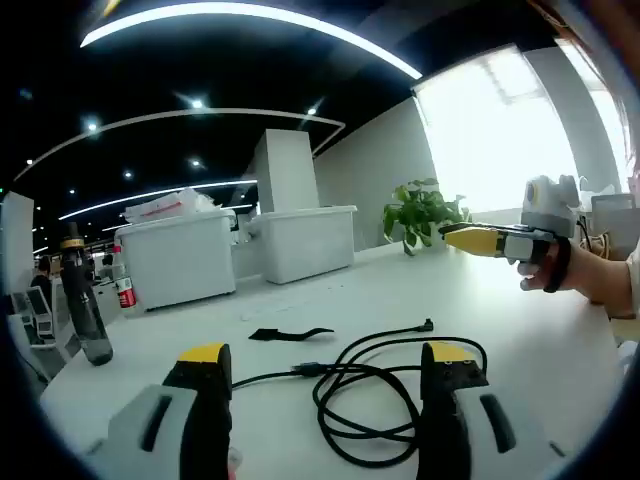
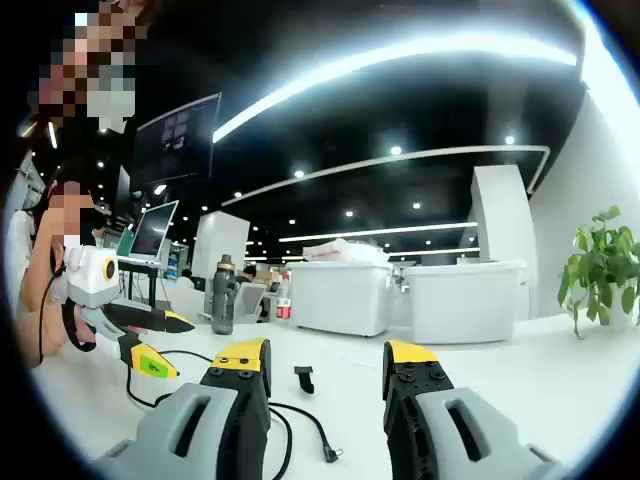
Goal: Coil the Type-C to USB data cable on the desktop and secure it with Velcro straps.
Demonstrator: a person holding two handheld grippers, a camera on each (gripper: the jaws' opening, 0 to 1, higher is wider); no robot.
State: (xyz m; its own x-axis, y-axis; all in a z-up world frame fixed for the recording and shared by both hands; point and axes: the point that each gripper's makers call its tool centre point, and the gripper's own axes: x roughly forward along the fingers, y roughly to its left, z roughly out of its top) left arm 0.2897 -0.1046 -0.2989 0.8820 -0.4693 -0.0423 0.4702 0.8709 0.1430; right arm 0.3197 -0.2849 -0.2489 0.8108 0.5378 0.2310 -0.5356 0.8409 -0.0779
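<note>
A black data cable (image 1: 310, 370) lies in loose loops on the white table (image 1: 520, 340), just ahead of my left gripper (image 1: 325, 355), whose jaws stand open above it with nothing between them. A black Velcro strap (image 1: 285, 333) lies flat a little farther on. My right gripper (image 1: 450, 237), held by a hand, hovers over the table at the right. In the right gripper view my right gripper (image 2: 325, 355) is open and empty. Below it are the cable's end (image 2: 318, 437) and the strap (image 2: 304, 378). The left gripper (image 2: 172, 348) stands open at the left.
Two white bins (image 1: 180, 255) (image 1: 305, 240) stand at the back of the table. A dark bottle (image 1: 85, 310) and a red-labelled bottle (image 1: 124, 290) are at the left, a potted plant (image 1: 422, 212) at the back right. Monitors (image 2: 152, 232) stand behind.
</note>
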